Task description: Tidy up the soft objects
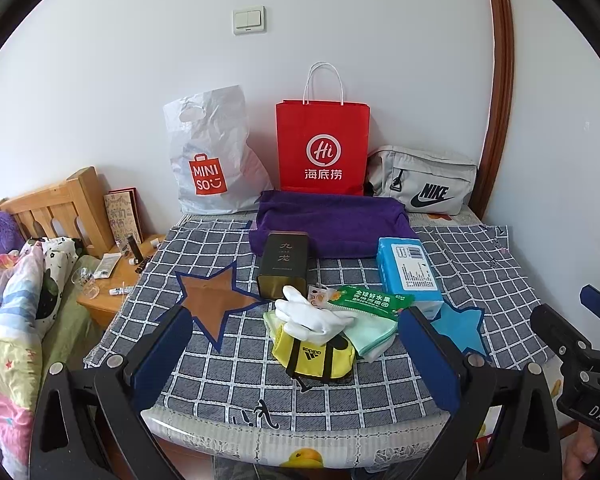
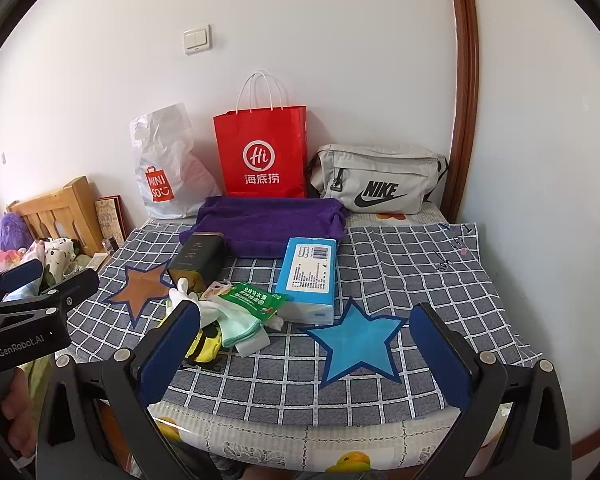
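A pile of soft things lies on the checked cloth (image 1: 480, 264): a white glove (image 1: 310, 314), a yellow Adidas pouch (image 1: 314, 358), a mint-green folded cloth (image 1: 374, 332) and a green packet (image 1: 370, 300). Behind them are a folded purple towel (image 1: 332, 222), a blue tissue pack (image 1: 408, 272) and a dark tin (image 1: 284, 266). My left gripper (image 1: 296, 356) is open, its fingers on either side of the pile and short of it. My right gripper (image 2: 304, 354) is open over the blue star patch (image 2: 356, 342), to the right of the pile (image 2: 228, 316).
Against the wall stand a white Miniso plastic bag (image 1: 212, 152), a red paper bag (image 1: 322, 144) and a grey Nike waist bag (image 1: 424, 184). A bed with a quilt (image 1: 8, 320) and a wooden nightstand (image 1: 112, 280) lie to the left. A wooden door frame (image 1: 500, 80) rises at right.
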`<act>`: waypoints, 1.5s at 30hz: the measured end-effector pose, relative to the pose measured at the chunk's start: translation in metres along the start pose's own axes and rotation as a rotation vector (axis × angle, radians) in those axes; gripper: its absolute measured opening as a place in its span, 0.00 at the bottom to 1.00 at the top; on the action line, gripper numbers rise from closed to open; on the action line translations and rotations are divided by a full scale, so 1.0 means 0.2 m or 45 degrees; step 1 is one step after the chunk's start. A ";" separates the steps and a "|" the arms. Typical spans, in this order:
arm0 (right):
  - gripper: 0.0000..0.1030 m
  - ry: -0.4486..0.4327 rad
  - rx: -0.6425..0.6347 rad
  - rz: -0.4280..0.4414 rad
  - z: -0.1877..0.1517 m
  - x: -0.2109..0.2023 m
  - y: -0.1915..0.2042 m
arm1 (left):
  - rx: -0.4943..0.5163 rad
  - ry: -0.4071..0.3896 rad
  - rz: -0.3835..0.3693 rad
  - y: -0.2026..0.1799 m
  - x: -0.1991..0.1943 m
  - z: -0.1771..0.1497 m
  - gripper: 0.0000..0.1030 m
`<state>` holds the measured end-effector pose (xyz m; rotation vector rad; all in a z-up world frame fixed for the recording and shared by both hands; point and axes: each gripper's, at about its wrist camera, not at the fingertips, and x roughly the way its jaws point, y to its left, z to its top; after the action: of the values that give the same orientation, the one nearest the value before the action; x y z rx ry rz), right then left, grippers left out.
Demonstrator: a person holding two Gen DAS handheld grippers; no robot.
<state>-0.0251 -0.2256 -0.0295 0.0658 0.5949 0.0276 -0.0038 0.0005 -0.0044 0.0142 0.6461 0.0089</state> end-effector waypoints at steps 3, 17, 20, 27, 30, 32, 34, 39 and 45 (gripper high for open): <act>1.00 0.002 -0.001 0.002 0.00 0.00 0.00 | 0.000 0.001 0.002 0.00 0.00 0.00 1.00; 1.00 -0.003 -0.007 0.005 0.01 -0.01 0.01 | 0.000 0.003 0.004 0.00 0.00 0.00 1.00; 1.00 -0.005 -0.007 0.008 0.01 -0.01 0.02 | 0.002 0.003 0.004 0.00 0.00 -0.02 1.00; 1.00 -0.007 -0.008 0.009 0.00 -0.01 0.02 | 0.006 0.004 0.004 -0.01 0.00 -0.04 1.00; 1.00 -0.008 -0.009 0.010 0.00 -0.02 0.02 | 0.008 0.006 0.003 0.00 0.00 -0.05 1.00; 1.00 -0.007 -0.009 0.010 0.01 -0.02 0.02 | 0.009 0.007 0.003 0.00 0.00 -0.06 1.00; 1.00 -0.008 -0.010 0.009 0.00 -0.02 0.02 | 0.008 0.006 0.002 0.00 0.00 -0.07 1.00; 1.00 -0.009 -0.009 0.011 0.00 -0.02 0.02 | 0.008 0.009 0.004 -0.01 0.01 -0.05 1.00; 1.00 -0.011 -0.010 0.011 0.00 -0.02 0.03 | 0.009 0.010 0.004 -0.01 0.01 -0.05 1.00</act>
<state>-0.0283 -0.2204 -0.0266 0.0608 0.5861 0.0378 -0.0093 -0.0007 -0.0138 0.0221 0.6541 0.0096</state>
